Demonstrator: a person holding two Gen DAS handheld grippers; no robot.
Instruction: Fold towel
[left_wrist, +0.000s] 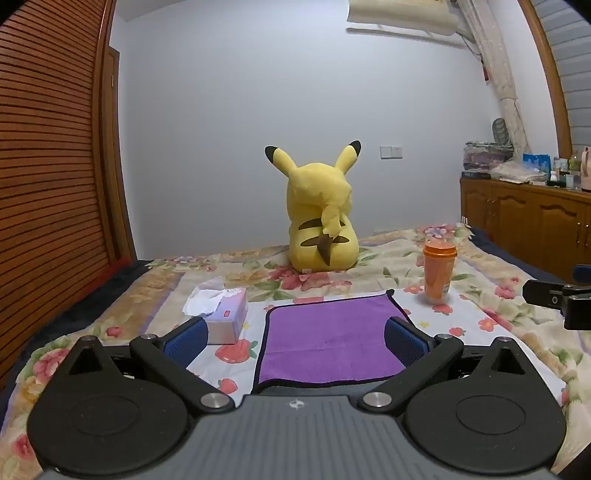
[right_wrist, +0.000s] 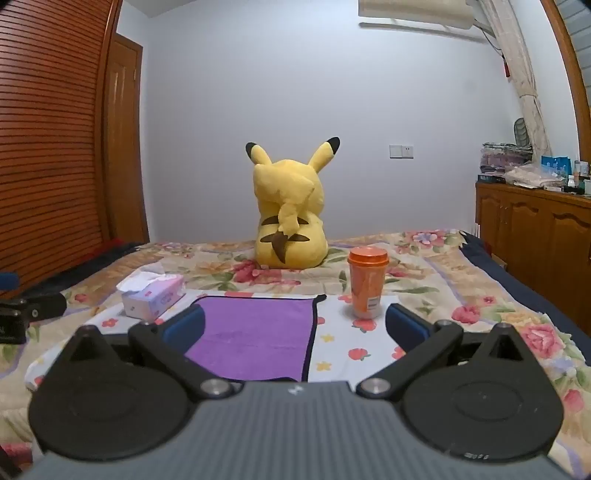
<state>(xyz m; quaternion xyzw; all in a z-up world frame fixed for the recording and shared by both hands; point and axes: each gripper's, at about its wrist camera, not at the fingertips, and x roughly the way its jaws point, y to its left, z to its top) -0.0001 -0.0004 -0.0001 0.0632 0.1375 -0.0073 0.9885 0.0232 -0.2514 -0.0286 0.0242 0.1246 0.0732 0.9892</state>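
Note:
A purple towel (left_wrist: 328, 339) with a dark border lies flat on the flowered bedspread, folded into a rectangle. It also shows in the right wrist view (right_wrist: 255, 339). My left gripper (left_wrist: 295, 339) is open and empty, hovering above the towel's near left part, its blue pads (left_wrist: 186, 341) wide apart. My right gripper (right_wrist: 295, 328) is open and empty, above the towel's right edge. Neither touches the towel. The towel's near edge is hidden behind the gripper bodies.
A tissue box (left_wrist: 221, 314) sits left of the towel. An orange cup (left_wrist: 439, 271) stands to its far right. A yellow plush toy (left_wrist: 321, 218) sits behind. A wooden cabinet (left_wrist: 528, 225) is at right, a slatted wardrobe (left_wrist: 51, 166) at left.

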